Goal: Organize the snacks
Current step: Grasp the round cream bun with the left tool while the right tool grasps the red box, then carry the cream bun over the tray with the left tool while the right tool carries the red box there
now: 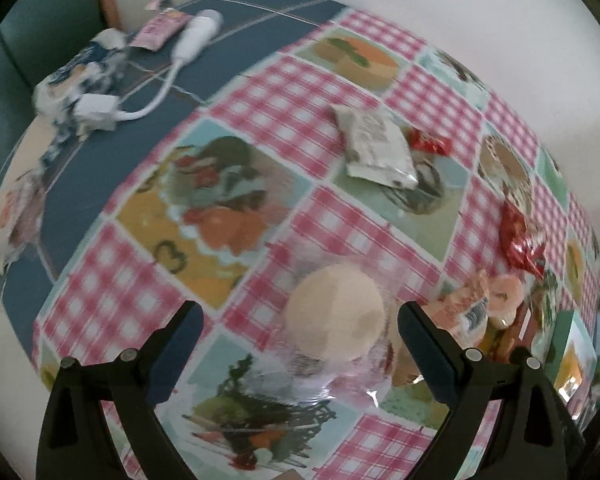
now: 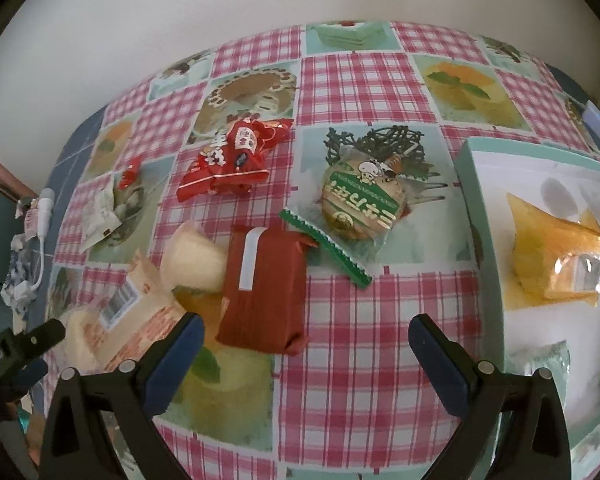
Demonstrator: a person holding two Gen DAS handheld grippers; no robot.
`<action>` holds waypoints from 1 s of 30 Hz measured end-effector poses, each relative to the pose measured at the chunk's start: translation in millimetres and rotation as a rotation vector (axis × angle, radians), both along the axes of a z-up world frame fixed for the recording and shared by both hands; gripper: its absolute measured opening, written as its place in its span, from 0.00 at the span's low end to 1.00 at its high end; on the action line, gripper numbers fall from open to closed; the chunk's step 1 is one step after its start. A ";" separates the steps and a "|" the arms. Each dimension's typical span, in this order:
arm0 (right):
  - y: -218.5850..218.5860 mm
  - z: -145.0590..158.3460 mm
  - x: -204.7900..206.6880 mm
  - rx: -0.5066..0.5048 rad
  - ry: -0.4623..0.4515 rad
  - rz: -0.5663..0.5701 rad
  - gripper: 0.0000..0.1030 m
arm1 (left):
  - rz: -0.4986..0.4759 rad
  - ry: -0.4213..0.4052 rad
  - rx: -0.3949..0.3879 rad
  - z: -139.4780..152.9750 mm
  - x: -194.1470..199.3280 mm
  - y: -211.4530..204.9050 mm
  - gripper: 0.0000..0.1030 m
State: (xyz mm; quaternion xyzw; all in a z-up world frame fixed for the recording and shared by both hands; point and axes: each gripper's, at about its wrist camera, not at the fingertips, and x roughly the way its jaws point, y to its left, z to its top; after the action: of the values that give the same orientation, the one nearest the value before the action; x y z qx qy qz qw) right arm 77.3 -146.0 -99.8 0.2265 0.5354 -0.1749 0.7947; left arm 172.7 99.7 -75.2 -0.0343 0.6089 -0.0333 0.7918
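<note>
Both tongs are wide apart and hold nothing: left tongs [image 1: 300, 336] around a round bun [image 1: 336, 312], right tongs [image 2: 306, 344] with the brown pack [image 2: 264, 292] at 11 o'clock.

Pink-checked tablecloth [image 2: 380, 320], brick-red packet [image 2: 264, 292], mint-rimmed tray [image 2: 484, 216]

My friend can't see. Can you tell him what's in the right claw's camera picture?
The open right claw hovers over a pink checked tablecloth scattered with snacks: a brown-red packet, a round green-labelled cookie and a red bag. A white tray on the right holds an orange packet.
</note>
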 end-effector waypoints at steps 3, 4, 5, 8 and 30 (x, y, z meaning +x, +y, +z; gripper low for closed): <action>0.9 -4.0 5.7 -0.006 0.010 0.003 1.00 | -0.022 0.018 0.002 -8.8 2.5 -6.8 0.95; 2.0 -5.9 8.3 -0.008 0.014 0.007 1.00 | -0.026 0.024 0.010 -12.1 3.2 -8.6 0.95; 3.2 -7.6 10.3 -0.009 0.017 0.011 1.00 | -0.027 0.028 0.017 -14.3 4.4 -9.7 0.95; 6.2 -11.2 15.0 -0.020 0.026 0.023 1.00 | -0.020 0.055 0.030 -24.4 8.2 -9.1 0.95; 9.8 -7.7 14.8 -0.111 0.018 0.038 0.40 | 0.036 0.041 0.014 -15.7 11.8 8.0 0.56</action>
State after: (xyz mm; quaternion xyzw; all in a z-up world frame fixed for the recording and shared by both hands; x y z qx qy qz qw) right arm 92.0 -136.2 -107.5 0.1701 0.5360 -0.1911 0.8045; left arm 184.5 107.7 -90.9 -0.0406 0.6245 -0.0142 0.7799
